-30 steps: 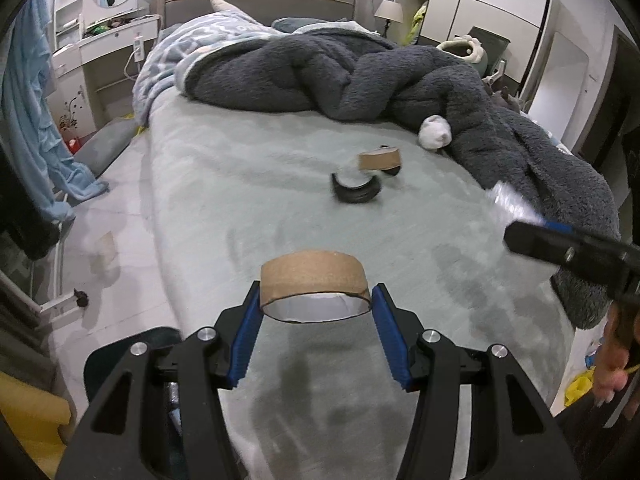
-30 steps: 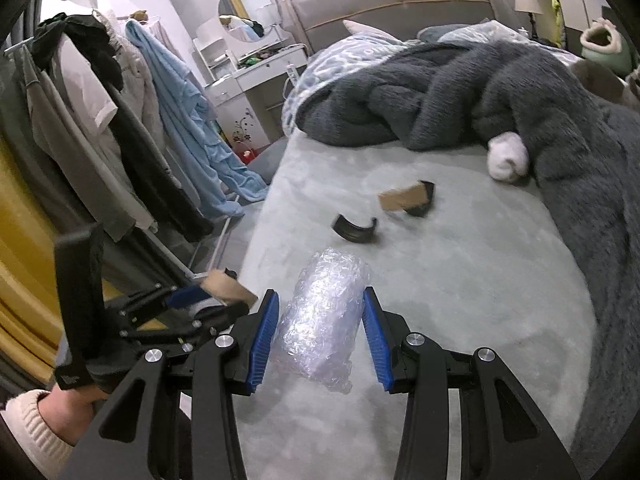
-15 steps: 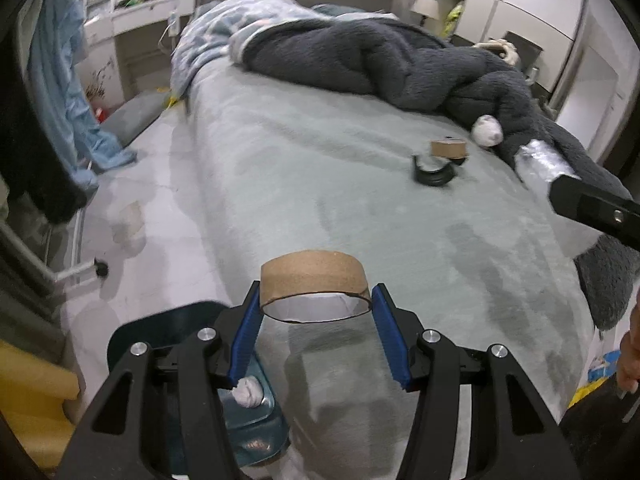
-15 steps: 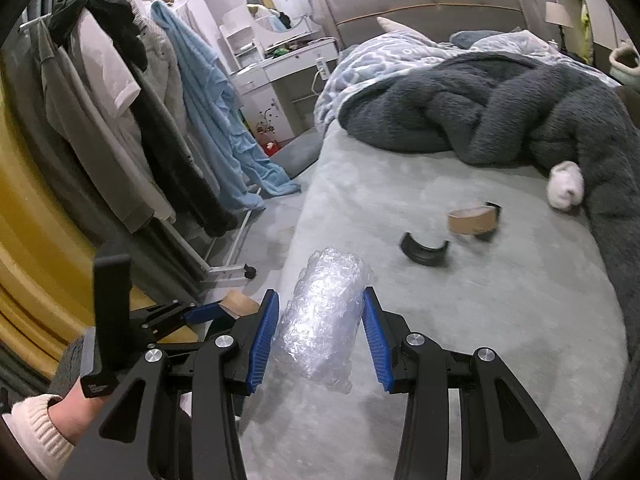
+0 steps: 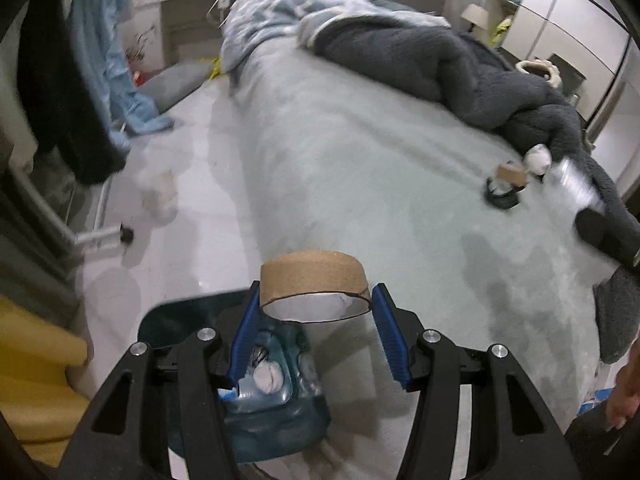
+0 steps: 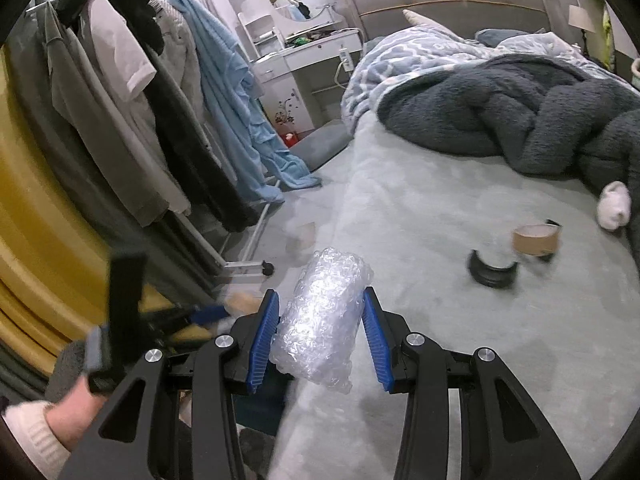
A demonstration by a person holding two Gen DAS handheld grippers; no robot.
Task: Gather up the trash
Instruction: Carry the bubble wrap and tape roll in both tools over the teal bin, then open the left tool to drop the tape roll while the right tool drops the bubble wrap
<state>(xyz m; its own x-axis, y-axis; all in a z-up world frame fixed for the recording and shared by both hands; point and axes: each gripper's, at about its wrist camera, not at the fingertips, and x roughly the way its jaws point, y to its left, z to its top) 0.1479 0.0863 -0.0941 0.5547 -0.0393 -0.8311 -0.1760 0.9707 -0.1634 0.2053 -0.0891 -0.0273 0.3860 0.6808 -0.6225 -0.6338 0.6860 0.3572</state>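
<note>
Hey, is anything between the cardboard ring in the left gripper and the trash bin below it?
Nothing visible. The cardboard ring sits clamped in the left gripper, and the open trash bin shows directly beneath, already holding crumpled tissue.

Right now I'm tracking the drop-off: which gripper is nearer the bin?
Left. The left gripper holds its cardboard ring right above the bin; the right gripper, with bubble wrap, is over the bed beside it.
</note>
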